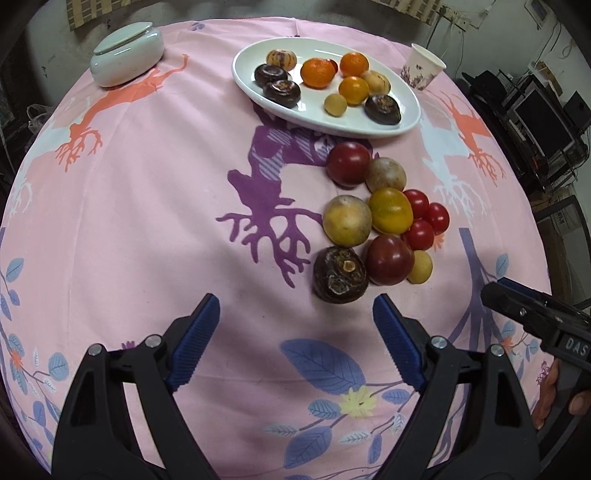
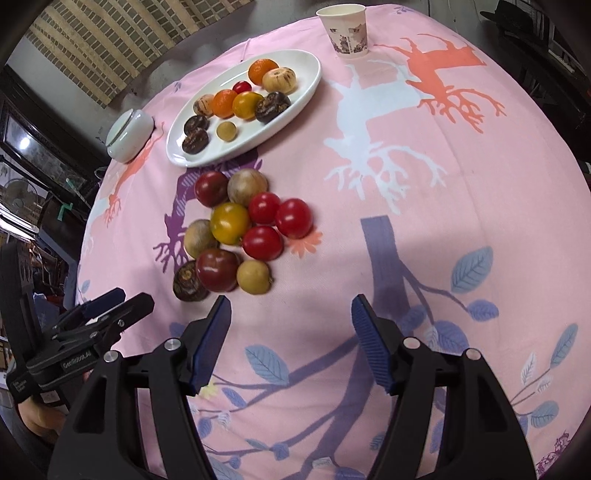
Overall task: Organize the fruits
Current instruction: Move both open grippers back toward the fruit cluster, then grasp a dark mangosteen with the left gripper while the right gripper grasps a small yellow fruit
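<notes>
A white oval plate [image 1: 406,122] [image 2: 295,96] at the back of the pink tablecloth holds several fruits: oranges, dark water chestnuts, pale round ones. In front of it lies a loose cluster on the cloth: dark red tomatoes [image 1: 349,162] [image 2: 217,268], a yellow tomato [image 1: 390,210] [image 2: 229,222], small red tomatoes [image 1: 419,233] [image 2: 293,217], tan round fruits [image 1: 347,220] [image 2: 254,277] and a dark water chestnut [image 1: 340,275] [image 2: 186,282]. My left gripper [image 1: 295,314] hovers open just short of the water chestnut. My right gripper [image 2: 291,314] is open and holds nothing, just short of the cluster.
A white lidded jar [image 1: 127,53] [image 2: 129,134] stands at the back left. A paper cup [image 1: 423,66] [image 2: 347,29] stands behind the plate on the right. The cloth drops off at the table's round edge; dark clutter and furniture surround it.
</notes>
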`<action>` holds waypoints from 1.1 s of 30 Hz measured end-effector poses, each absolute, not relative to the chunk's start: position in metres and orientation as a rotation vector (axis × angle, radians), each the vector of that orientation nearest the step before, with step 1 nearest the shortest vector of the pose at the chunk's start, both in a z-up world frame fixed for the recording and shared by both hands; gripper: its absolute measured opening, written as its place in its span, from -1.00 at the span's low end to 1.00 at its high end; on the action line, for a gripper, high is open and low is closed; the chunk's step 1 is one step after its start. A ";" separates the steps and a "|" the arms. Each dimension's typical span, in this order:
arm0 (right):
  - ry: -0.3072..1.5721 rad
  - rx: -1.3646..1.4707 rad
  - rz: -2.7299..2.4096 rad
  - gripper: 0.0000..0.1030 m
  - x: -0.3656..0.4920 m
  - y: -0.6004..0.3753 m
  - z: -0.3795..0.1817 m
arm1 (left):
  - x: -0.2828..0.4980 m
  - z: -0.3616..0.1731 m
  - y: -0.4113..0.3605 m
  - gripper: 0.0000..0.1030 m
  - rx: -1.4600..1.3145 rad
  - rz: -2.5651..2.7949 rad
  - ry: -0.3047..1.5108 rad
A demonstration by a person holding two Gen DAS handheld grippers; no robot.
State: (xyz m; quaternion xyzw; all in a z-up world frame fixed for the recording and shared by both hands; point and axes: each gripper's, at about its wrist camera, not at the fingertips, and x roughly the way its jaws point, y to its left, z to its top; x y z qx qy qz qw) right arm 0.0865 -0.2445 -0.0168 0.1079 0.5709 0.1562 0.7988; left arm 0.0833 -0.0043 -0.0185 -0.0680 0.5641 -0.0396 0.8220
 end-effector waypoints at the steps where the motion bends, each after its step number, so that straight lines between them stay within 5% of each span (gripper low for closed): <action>1: 1.229 0.232 0.335 0.33 0.084 -0.247 -0.018 | 0.084 -0.021 -0.007 0.68 -0.136 -0.087 1.205; 19: 1.265 0.241 0.319 0.32 0.090 -0.261 -0.035 | 0.101 -0.044 -0.041 0.65 -0.029 -0.112 1.233; 23: 1.273 0.238 0.320 0.32 0.093 -0.259 -0.038 | 0.106 -0.051 -0.044 0.46 -0.027 -0.141 1.243; 26: 1.274 0.236 0.317 0.32 0.095 -0.258 -0.039 | 0.106 -0.050 -0.050 -0.18 0.037 -0.159 1.213; 33: 1.286 0.199 0.348 0.32 0.097 -0.244 -0.040 | 0.103 -0.046 -0.022 -0.18 -0.043 -0.163 1.217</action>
